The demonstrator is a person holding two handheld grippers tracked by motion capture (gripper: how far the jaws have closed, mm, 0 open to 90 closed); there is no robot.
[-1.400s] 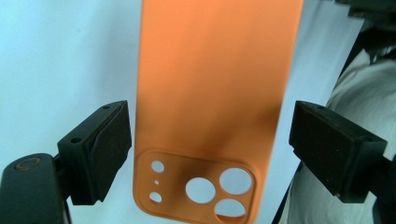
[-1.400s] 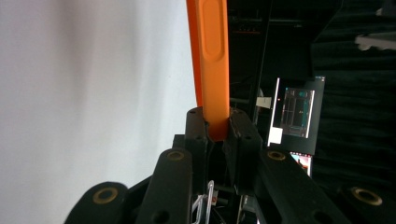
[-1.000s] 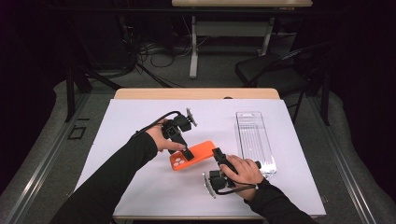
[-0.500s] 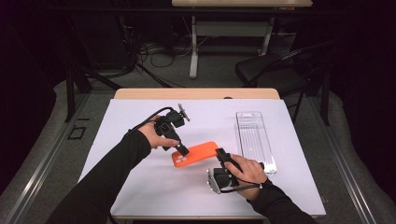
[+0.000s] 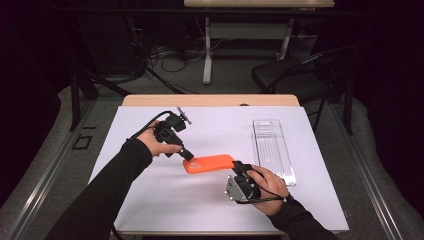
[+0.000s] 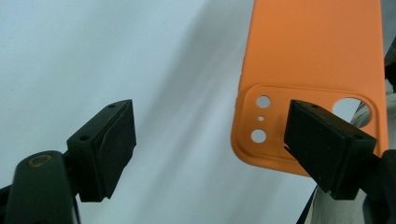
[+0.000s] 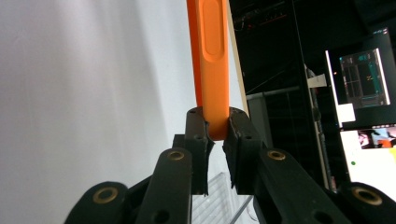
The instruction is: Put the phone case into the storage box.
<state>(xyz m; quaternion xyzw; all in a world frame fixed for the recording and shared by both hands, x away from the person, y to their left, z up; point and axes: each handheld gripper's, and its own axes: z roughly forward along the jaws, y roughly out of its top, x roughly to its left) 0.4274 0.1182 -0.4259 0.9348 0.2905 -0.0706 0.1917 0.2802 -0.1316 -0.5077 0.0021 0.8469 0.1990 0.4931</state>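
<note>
1. High view: orange case on the white mat, one end pinched in the right gripper, camera end just beside the tips of the left gripper. Clear tray well apart from the left fingers, just beyond the right hand. No sign of a phone near either set of fingers. Judging by this: case picked up at one end, not yet passed over or set anywhere.

2. Left gripper view: fingers standing wide apart, nothing pressed between them. Case lying off to the right-hand finger's side, its camera cut-out partly behind that finger; bare mat in the gap. No contact visible. So: second grip on the case not yet taken, left fingers in need of centring over the case edge before closing.

3. Right gripper view: fingers clamped tight on the case, seen edge-on and running straight out from the tips, side button recess facing the camera. Corner of the tray low behind the fingers. Hold looks firm. Left to do, as a guess: left grip on the camera end, then moving the case, perhaps toward the tray.
</note>
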